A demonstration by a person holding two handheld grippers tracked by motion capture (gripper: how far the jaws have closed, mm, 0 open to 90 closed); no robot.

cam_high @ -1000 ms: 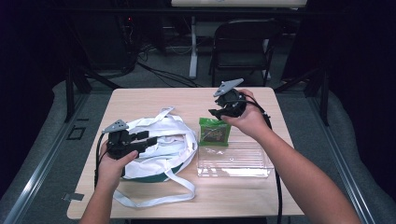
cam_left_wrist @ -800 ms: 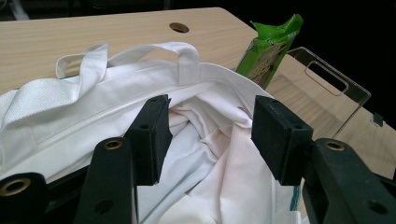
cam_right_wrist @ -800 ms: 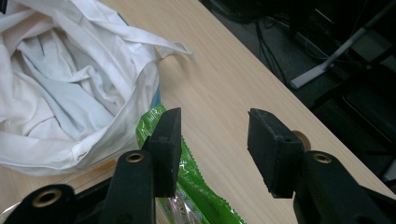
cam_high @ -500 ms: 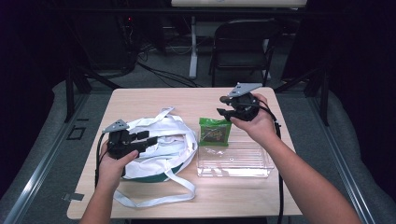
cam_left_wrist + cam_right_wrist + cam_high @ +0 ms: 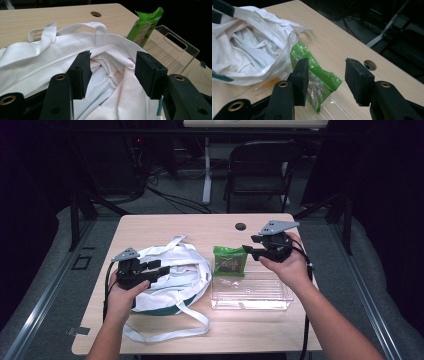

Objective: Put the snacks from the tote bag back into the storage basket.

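Green and crinkled, the snack packet [image 5: 229, 260] stands on edge against the far wall of the clear plastic tray [image 5: 250, 292], a little right of the middle of the wooden table [image 5: 165, 225], well in from its edges. In the right gripper view the packet [image 5: 317, 80] leans with its lower end inside the tray [image 5: 337, 106], its serrated top edge toward the white cloth bag [image 5: 252, 42].

The right gripper [image 5: 254, 251] hangs just right of the packet, toward the table's far right corner, jaws pointing left at it. Its jaws have just been opening and now stand released, nothing pressed between them; in its own view the packet lies below and past the left pad, not gripped.

The white cloth bag [image 5: 172, 275] lies crumpled on the left half of the table, its straps trailing toward the near edge, its right side just beside the tray. The left gripper [image 5: 159, 266] sits over the bag's left part, near the table's left edge. Its jaws are apart, astride the folds at the bag's [image 5: 107, 72] mouth; whether the pads touch the cloth I cannot tell.

A round cable hole [image 5: 240, 226] sits near the far edge.
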